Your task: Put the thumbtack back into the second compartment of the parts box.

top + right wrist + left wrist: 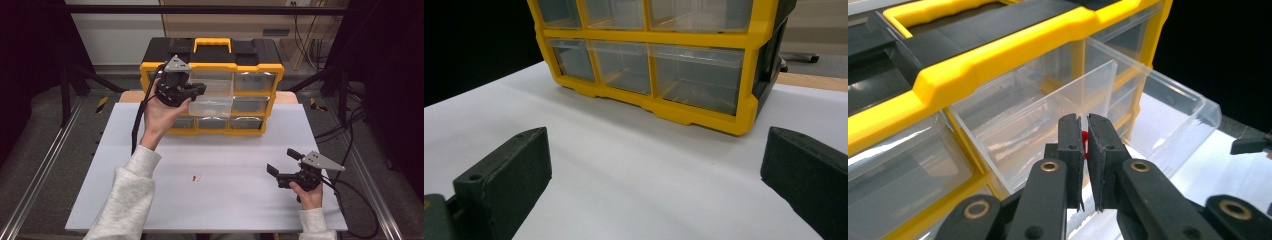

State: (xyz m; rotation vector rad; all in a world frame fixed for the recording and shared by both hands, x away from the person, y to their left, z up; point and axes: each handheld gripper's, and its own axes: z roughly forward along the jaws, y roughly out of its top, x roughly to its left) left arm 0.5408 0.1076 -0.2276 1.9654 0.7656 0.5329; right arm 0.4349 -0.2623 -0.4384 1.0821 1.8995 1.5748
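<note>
A yellow and black organizer [260, 67] with clear drawers stands at the back of the white table [220, 200]. One clear drawer [212, 104] in the middle column is pulled out. My left gripper [199, 90] hovers at that drawer's left side. In the left gripper view the left gripper [1085, 124] is shut on a small red piece [1084, 142] above the open drawer [1173, 117]. My right gripper [282, 161] rests low at the table's right with its jaws wide apart and nothing between them. In the right gripper view that gripper [656, 160] faces the organizer [649, 37].
A small red and white piece [196, 177] lies on the table near the middle front. The organizer's other drawers [696, 75] are pushed in. Metal rails and cables [350, 145] run along both sides of the table.
</note>
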